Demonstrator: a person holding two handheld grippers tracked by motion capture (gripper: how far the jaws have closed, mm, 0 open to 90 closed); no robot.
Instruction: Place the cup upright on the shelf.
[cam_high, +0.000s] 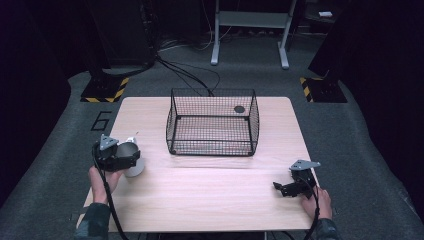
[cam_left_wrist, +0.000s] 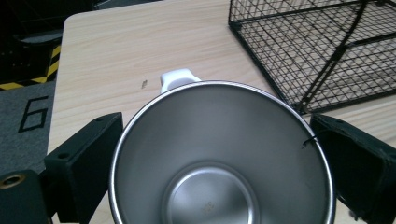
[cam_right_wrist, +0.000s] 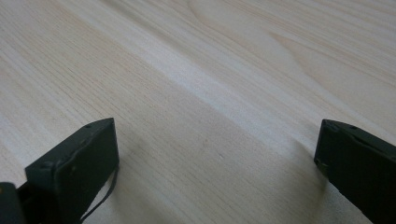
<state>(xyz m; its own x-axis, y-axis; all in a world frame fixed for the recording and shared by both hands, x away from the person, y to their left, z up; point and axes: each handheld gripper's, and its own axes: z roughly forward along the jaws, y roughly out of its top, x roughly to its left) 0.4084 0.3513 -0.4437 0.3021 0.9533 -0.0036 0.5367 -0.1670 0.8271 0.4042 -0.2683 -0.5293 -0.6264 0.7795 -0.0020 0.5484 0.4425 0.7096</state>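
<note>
Steel mug (cam_left_wrist: 224, 158) with a white handle sits near the table's (cam_high: 210, 200) left edge, clamped by the left gripper (cam_high: 122, 157), wire basket (cam_high: 212, 122) beyond; the right gripper (cam_high: 285, 189) gapes, jaws empty.

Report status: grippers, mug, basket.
Left gripper fingers either side of the mug; contact unclear. Right gripper open, empty, over bare table. Basket empty, path clear.
</note>
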